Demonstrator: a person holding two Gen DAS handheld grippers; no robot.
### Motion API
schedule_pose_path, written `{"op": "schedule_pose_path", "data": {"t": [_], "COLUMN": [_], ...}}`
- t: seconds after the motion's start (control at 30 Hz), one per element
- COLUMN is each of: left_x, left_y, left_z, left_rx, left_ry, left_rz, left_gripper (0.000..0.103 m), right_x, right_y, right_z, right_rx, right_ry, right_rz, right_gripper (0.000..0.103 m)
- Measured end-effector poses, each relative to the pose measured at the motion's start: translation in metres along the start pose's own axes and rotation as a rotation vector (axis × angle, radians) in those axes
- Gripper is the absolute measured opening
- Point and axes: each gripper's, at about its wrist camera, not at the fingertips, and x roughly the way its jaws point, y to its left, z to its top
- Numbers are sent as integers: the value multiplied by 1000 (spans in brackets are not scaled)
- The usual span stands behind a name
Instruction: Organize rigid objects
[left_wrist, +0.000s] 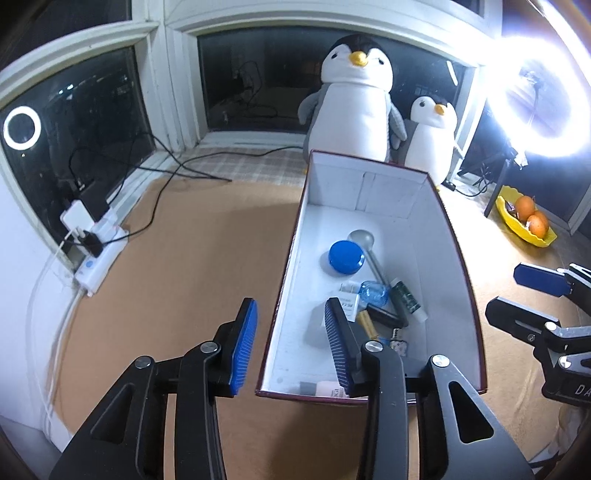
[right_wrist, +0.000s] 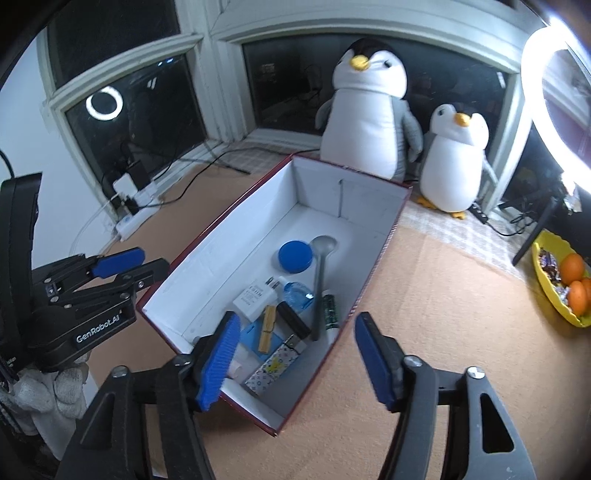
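Observation:
A white-lined box with a dark red outside (left_wrist: 436, 236) (right_wrist: 255, 218) stands on the tan mat. In it lie a blue round lid (left_wrist: 346, 256) (right_wrist: 294, 256), a grey spoon (left_wrist: 369, 251) (right_wrist: 322, 273), a clear blue cap (left_wrist: 373, 292), a white plug (right_wrist: 255, 299), a wooden clothespin (right_wrist: 267, 328), a dark tube (right_wrist: 330, 310) and other small items. My left gripper (left_wrist: 291, 347) is open and empty, straddling the box's left wall near its front corner. My right gripper (right_wrist: 295, 358) is open and empty, straddling the box's right wall near the front.
Two plush penguins (left_wrist: 354, 99) (right_wrist: 452, 158) stand behind the box. A yellow bowl with oranges (left_wrist: 526, 221) (right_wrist: 561, 284) sits at the right. A power strip with cables (left_wrist: 96, 254) lies at the left by the window. A bright ring light (left_wrist: 546, 103) stands at the right.

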Motion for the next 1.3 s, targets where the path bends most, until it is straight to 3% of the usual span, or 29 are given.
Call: {"op": "schedule_pose_path", "data": {"t": [0.07, 0.23, 1.2, 1.3], "left_x": [-5, -15, -21, -20], "left_y": [-2, -7, -14, -15], "left_z": [1, 3, 5, 4], "left_rx": [-2, 1, 16, 24], "left_ry": [-12, -32, -43, -43], "left_rz": [-5, -18, -8, -15], "left_gripper": [49, 52, 53, 64], "right_x": [-5, -17, -23, -22], "right_y": [-5, -17, -29, -30], "right_z": [0, -1, -4, -4], "right_rx": [22, 55, 69, 68], "right_ry": [-14, -47, -61, -56], "right_rz": [-7, -49, -90, -93], "right_gripper": [66, 69, 71, 71]}}
